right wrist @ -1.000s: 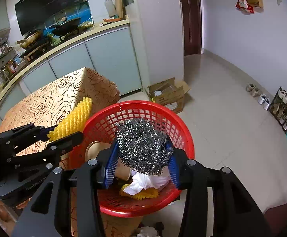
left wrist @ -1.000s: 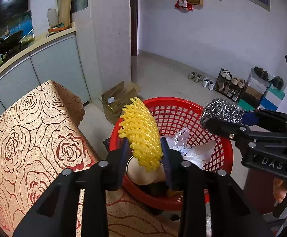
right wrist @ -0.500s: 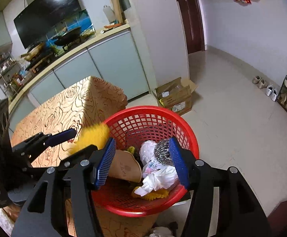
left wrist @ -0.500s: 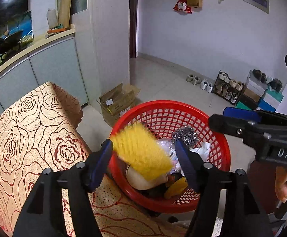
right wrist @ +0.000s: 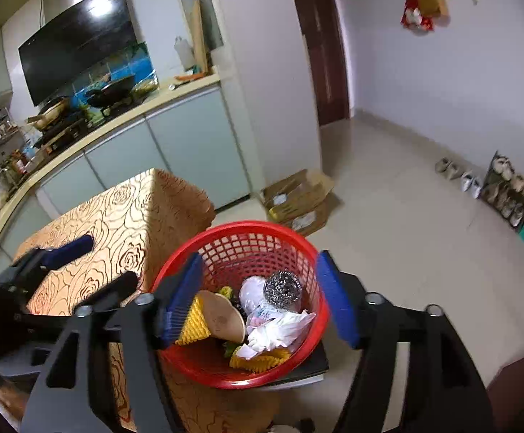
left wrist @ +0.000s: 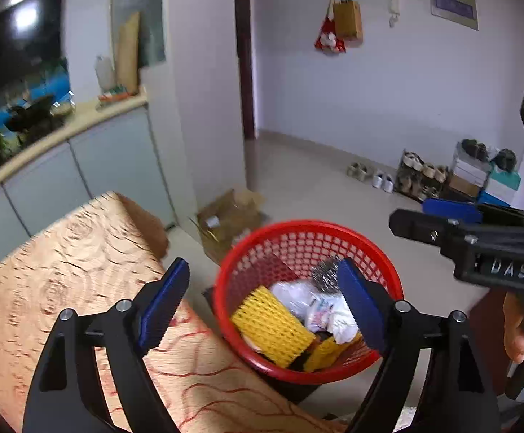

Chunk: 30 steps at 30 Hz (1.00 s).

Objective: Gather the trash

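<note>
A red mesh basket stands beside the table, holding trash. Inside lie a yellow foam net, a steel wool ball, crumpled white plastic and a brown cup. My left gripper hangs above the basket, its jaws opening with nothing between them. My right gripper is also over the basket, jaws opening and empty. It shows at the right of the left wrist view too.
A table with a gold rose-patterned cloth borders the basket on the left. A cardboard box sits on the floor behind it. Shoes and a rack line the far wall; grey cabinets stand behind.
Both grippers opened and rose. The yellow foam net dropped from the left one and the steel wool ball from the right one; both now lie in the basket.
</note>
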Tool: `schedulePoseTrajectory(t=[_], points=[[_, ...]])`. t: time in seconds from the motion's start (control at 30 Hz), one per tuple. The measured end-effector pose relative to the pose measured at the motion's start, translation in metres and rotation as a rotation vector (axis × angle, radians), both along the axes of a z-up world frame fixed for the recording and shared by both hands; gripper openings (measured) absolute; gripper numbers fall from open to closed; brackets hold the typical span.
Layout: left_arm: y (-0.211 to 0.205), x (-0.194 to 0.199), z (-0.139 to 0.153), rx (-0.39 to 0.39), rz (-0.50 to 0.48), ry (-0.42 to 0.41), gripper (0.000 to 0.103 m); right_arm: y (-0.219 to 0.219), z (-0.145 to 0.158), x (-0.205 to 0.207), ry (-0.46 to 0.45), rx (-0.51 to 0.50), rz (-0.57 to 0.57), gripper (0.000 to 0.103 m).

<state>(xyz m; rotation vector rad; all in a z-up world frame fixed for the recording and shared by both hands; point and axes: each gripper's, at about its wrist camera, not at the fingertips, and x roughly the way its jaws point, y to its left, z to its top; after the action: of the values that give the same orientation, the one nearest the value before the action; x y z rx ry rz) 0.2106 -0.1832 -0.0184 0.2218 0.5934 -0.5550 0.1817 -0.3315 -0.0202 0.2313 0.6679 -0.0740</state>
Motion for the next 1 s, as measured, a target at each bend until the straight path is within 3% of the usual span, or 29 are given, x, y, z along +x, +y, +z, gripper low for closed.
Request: schedulePoseTrajectory(t=[0.13, 0.4, 0.47, 1.0], points=[[0.016, -0.018, 0.02, -0.004, 0.057, -0.057, 0.087, 0.011, 0.014, -0.019, -0.051, -0.031, -0.042, 0.084], [0.056, -0.051, 0.048, -0.004, 0.186, -0.074, 0.088, 0.046, 0.03, -0.055, -0.058, -0.065, -0.048, 0.085], [0.068, -0.059, 0.053, 0.001, 0.223, -0.066, 0.088, 0.052, 0.033, -0.064, -0.057, -0.059, -0.046, 0.097], [0.123, -0.122, 0.064, -0.008, 0.317, -0.043, 0.09, 0.1, 0.047, -0.131, -0.044, -0.08, -0.036, 0.097]])
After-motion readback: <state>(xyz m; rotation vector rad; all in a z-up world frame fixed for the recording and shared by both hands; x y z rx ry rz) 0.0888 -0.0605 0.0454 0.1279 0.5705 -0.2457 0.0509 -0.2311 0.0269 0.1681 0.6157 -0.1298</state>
